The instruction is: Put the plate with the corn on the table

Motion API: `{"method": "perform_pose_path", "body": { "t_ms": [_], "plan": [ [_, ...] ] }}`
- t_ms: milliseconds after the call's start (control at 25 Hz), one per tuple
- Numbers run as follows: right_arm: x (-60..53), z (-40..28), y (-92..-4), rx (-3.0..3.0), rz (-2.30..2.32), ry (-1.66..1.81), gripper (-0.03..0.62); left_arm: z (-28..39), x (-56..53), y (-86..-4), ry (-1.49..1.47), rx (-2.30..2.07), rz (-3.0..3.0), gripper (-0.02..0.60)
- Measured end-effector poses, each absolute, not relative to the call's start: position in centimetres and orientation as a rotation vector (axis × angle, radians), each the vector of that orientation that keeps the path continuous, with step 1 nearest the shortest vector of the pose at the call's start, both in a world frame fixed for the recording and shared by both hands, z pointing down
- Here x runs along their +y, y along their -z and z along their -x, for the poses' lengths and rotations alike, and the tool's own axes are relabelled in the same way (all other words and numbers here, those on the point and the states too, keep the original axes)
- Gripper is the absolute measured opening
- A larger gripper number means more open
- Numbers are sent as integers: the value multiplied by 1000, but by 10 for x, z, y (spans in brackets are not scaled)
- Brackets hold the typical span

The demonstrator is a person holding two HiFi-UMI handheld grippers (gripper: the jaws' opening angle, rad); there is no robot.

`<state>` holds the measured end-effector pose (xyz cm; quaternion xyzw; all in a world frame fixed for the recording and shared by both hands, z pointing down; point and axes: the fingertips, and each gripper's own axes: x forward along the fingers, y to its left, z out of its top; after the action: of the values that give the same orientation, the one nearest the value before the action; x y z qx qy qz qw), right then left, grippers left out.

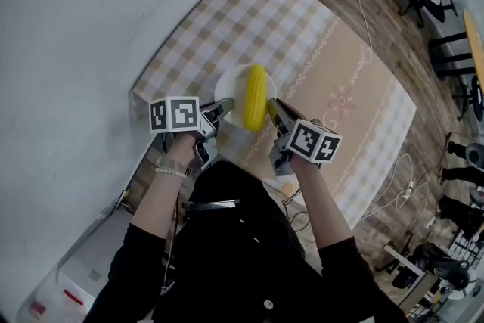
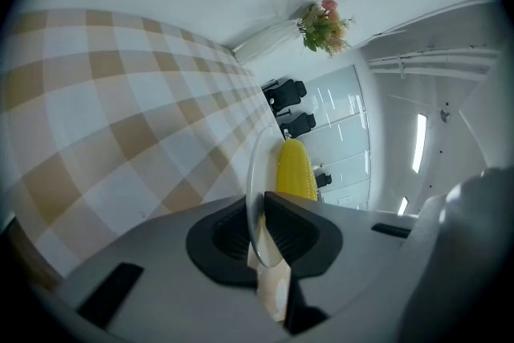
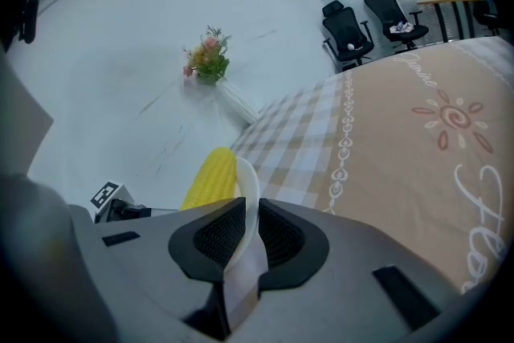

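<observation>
The left gripper (image 1: 224,107) and right gripper (image 1: 274,110) clamp the plate (image 1: 228,85) at nine and three o'clock. Likely next, it is lowered level, with the corn (image 1: 255,96), onto the table (image 1: 344,79).

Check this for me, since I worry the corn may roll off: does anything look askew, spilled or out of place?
Nothing stands out. The corn lies whole on the plate. The left hand-held gripper and right hand-held gripper clamp the plate's rim on opposite sides, over the tablecloth.
</observation>
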<state>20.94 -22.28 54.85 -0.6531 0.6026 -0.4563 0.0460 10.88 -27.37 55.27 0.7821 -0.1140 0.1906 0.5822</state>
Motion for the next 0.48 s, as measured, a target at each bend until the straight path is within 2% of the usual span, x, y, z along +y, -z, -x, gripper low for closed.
{"method": "perform_pose_path", "body": {
  "t_ms": [480],
  "plan": [
    [-221,-231,-578,1824,2077,1478,84,-132,-276,-577,-557,-302,-1821,41]
  ]
}}
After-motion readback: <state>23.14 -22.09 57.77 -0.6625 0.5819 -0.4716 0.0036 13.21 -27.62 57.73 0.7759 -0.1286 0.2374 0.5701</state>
